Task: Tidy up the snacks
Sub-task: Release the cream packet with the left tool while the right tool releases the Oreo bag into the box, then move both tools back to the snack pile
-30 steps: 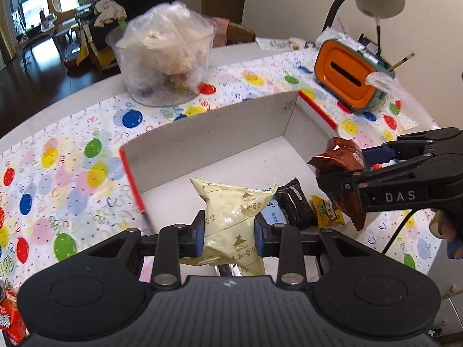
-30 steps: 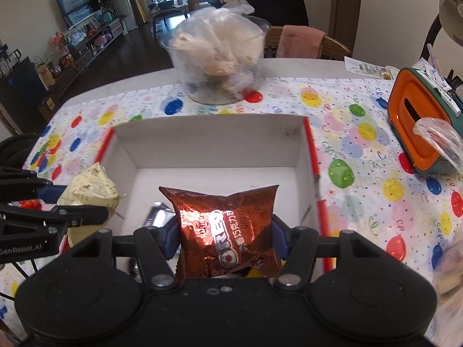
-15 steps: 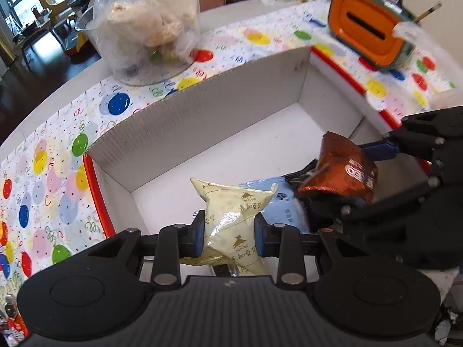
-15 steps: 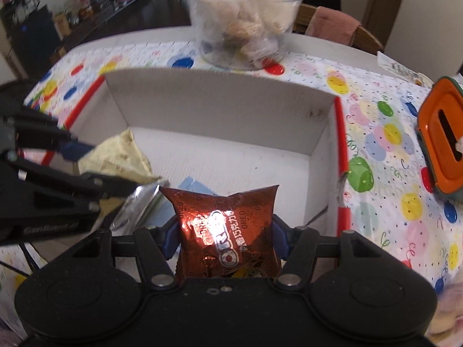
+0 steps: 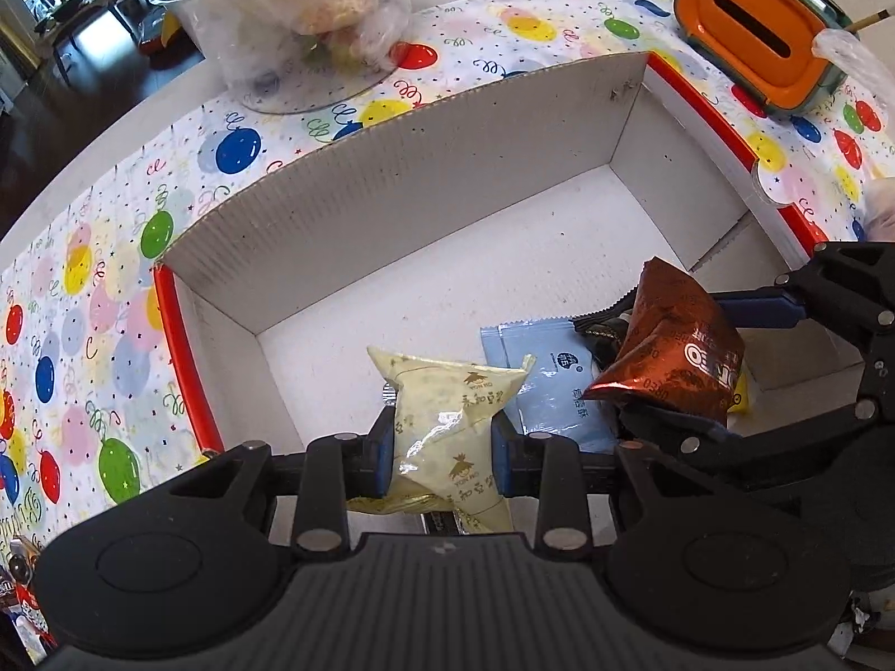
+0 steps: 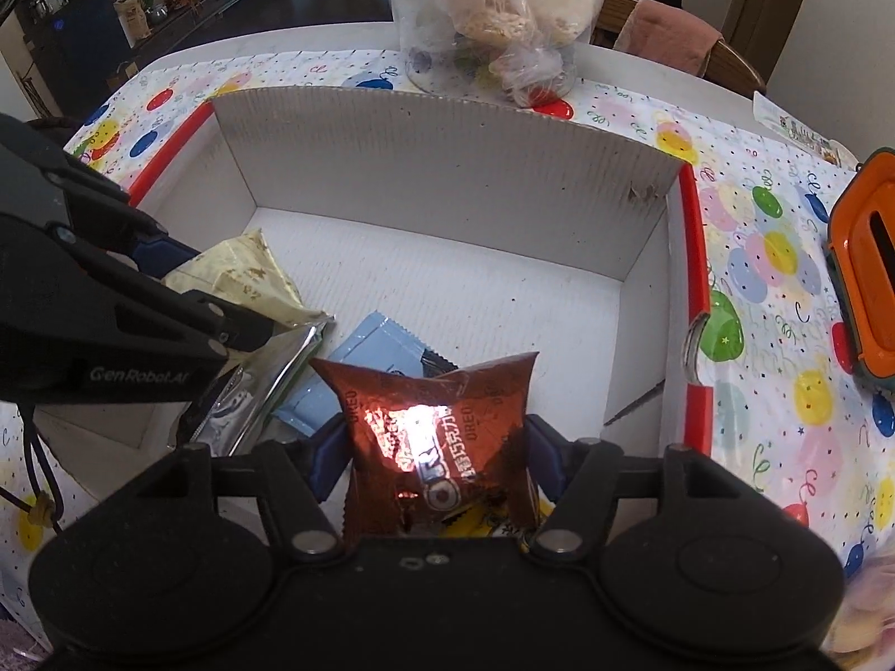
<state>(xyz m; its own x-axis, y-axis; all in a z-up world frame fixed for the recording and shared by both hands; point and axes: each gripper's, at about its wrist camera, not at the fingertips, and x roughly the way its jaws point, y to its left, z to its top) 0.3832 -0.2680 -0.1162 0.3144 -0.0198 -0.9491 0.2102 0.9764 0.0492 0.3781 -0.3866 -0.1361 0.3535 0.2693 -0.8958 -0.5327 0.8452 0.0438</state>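
Both snacks are being delivered into the open white cardboard box [image 5: 425, 179], which sits on the balloon-print tablecloth [image 5: 100, 302]. The left gripper [image 5: 444, 450] is clamped on the pale yellow packet [image 5: 447, 419], held low over the box floor close to its near wall and left side. The right gripper [image 6: 433, 461] has the brown Oreo packet [image 6: 436, 436] between its jaws, which are opening, so this packet looks to be at the point of release near the near right part of the box. A light blue sachet [image 5: 551, 386] and a silver packet [image 6: 251, 391] already lie on the floor there. Next, the left jaws should probably part to drop the yellow packet, then both grippers lift clear.
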